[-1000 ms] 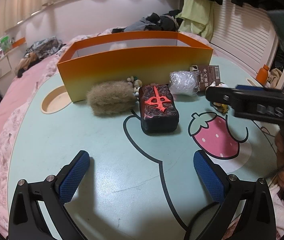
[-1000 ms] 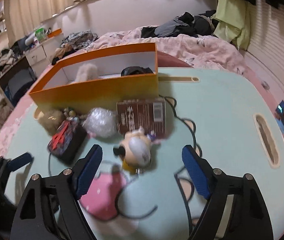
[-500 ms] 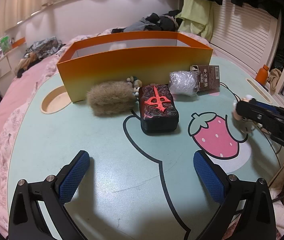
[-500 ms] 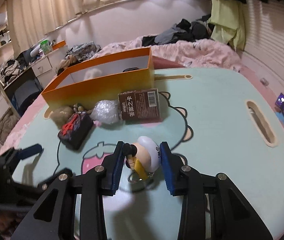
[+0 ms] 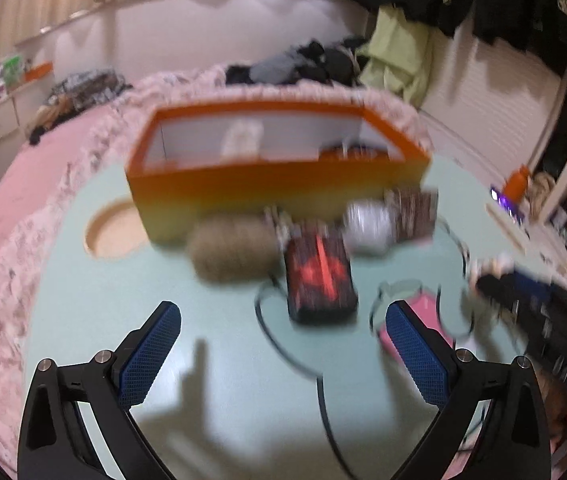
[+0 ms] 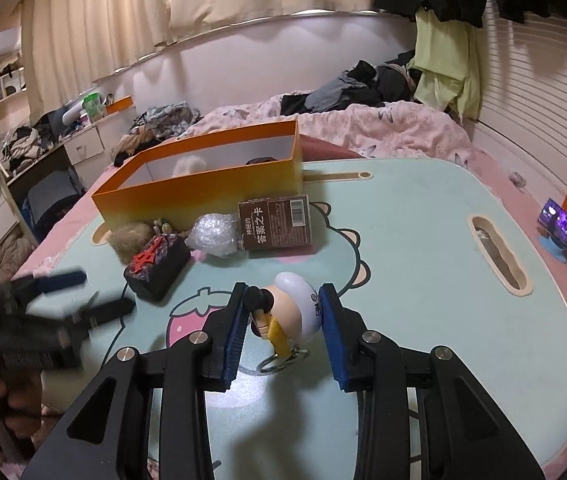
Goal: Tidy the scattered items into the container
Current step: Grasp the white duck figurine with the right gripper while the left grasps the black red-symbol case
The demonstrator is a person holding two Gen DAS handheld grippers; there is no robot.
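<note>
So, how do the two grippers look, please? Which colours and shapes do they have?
Both look alike. The left gripper and the right gripper have black angular linkage arms with round silver bolt heads at the joints. Each finger ends in a flat blue pad with a fine grid texture. No cables or sleeves are visible.

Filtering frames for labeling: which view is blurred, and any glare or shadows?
Left wrist: heavy motion blur over the orange box and items, only the left gripper is sharp, casting a shadow on the table. Right wrist: sharp on the duck keychain in the right gripper; left edge smeared; bright patch below the jaws.
</note>
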